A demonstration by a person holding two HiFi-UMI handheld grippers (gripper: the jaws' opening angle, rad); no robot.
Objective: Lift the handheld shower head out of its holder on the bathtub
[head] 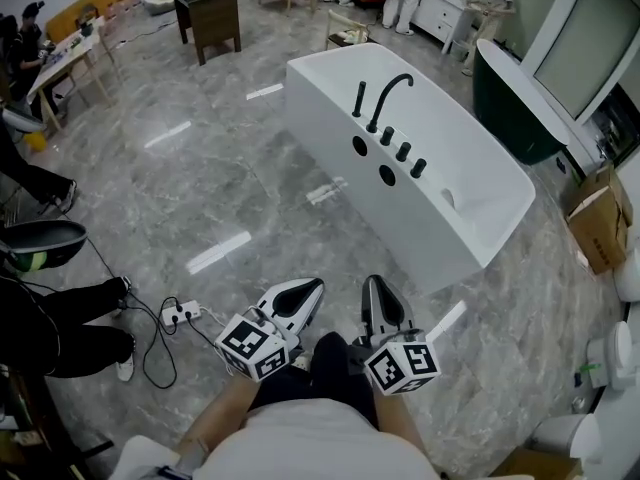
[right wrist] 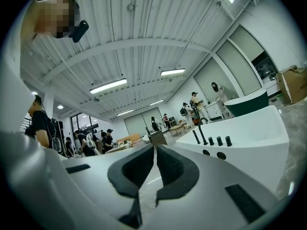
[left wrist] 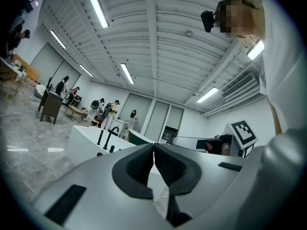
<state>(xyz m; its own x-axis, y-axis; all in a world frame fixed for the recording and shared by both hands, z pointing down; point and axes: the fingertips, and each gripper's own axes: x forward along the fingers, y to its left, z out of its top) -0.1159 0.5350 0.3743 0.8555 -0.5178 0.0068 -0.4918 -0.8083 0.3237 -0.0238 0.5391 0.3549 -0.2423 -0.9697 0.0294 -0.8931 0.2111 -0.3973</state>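
Note:
A white bathtub stands on the grey marble floor, well ahead of me. On its near rim a black handheld shower head stands upright in its holder, beside a curved black faucet and three black knobs. My left gripper and right gripper hover low in front of me, both shut and empty, far short of the tub. The left gripper view shows the bathtub left of the left gripper. In the right gripper view the shower head stands right of the right gripper.
A dark green tub and a cardboard box lie right of the white tub. A power strip with cable lies on the floor at my left, near a seated person's legs. A dark wooden cabinet stands far back.

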